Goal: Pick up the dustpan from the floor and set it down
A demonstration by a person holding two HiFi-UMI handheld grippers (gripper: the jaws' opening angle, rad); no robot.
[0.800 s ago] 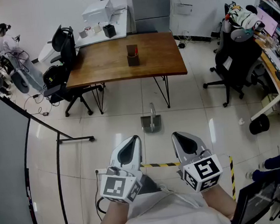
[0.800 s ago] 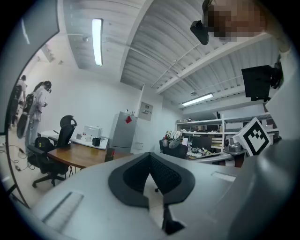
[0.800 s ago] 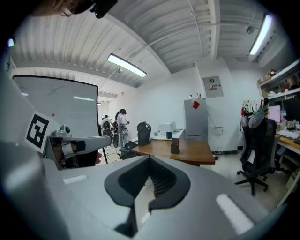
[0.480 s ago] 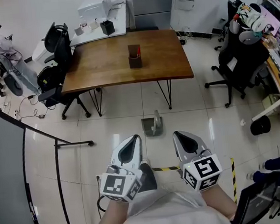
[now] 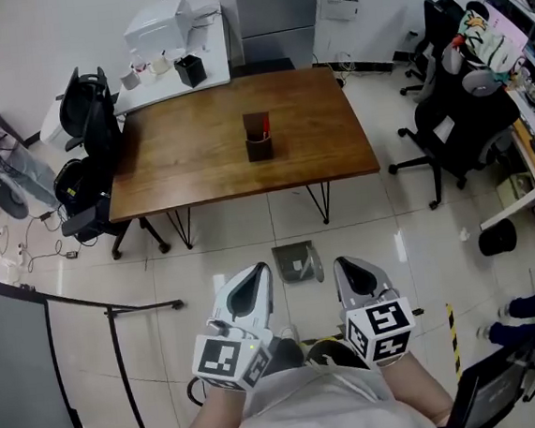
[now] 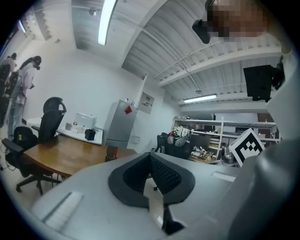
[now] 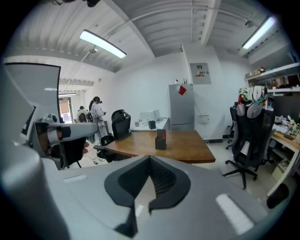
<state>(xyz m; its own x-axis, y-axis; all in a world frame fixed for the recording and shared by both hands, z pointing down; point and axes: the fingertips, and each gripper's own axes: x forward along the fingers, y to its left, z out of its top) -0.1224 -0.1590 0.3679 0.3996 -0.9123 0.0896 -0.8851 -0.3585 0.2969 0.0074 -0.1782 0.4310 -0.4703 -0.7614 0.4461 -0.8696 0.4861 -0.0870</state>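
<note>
The grey dustpan lies on the tiled floor in the head view, its handle standing up, just in front of the wooden table. My left gripper and right gripper are held side by side above the floor, one on each side of the dustpan and a little short of it. Both are shut with nothing between the jaws. In the left gripper view the left gripper points level at the table; in the right gripper view the right gripper tilts slightly down. The dustpan is hidden in both gripper views.
A dark pen holder stands on the table. Black office chairs stand at the left and right. A black metal rail runs along the left, and yellow-black tape marks the floor at the right.
The view has advanced toward the table; the dustpan now sits closer, between the gripper tips. Both grippers stay shut and side by side.
</note>
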